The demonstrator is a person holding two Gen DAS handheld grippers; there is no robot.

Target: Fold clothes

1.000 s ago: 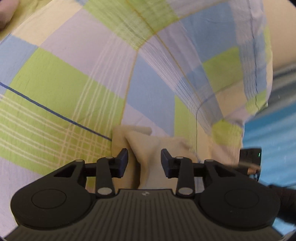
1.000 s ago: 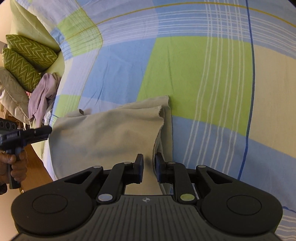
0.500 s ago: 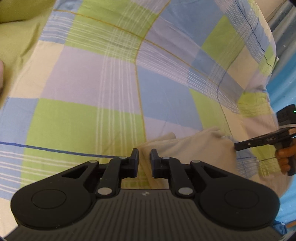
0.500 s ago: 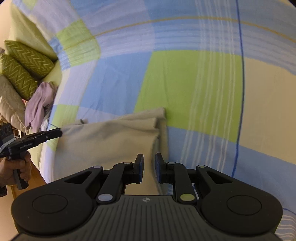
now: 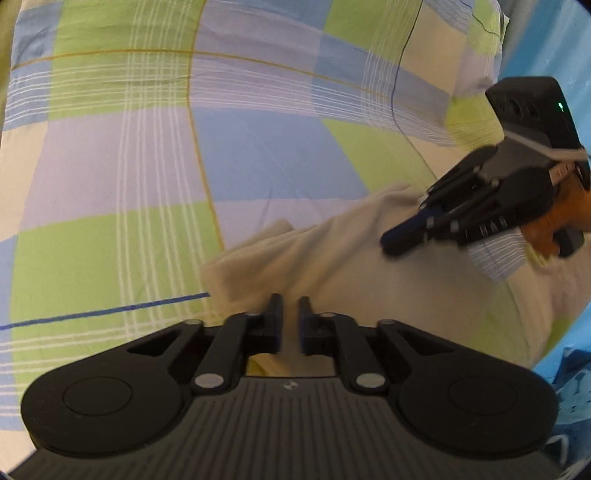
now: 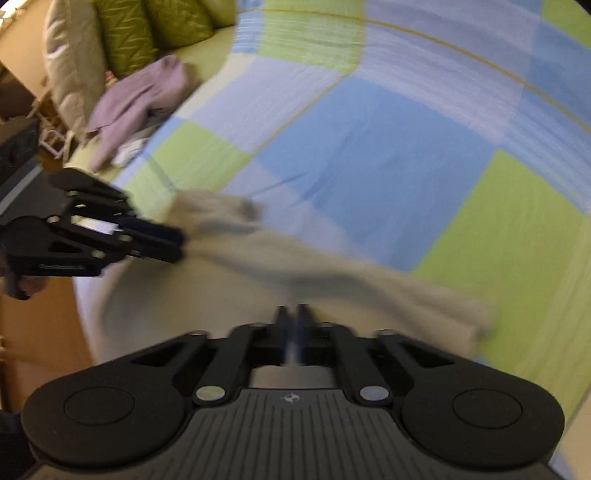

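We see a beige garment [image 5: 351, 266] spread on the checked bedsheet [image 5: 258, 155], near the bed's edge, its far end bunched into soft folds. Our left gripper [image 5: 290, 314] sits low over the cloth with its jaws drawn nearly together, a narrow gap between them; whether any fabric is pinched there we cannot tell. Our right gripper [image 6: 291, 317] is over the same garment [image 6: 332, 284] — the frame is smeared by motion — and its fingers stand almost touching, though again we cannot tell if cloth is caught between them. From the left wrist view the right gripper [image 5: 402, 238] shows at the far side of the garment, held in a hand [image 5: 554, 225]. In the right wrist view a lilac garment [image 6: 136, 99] lies crumpled near green zigzag cushions [image 6: 147, 29] — well apart from the beige one.
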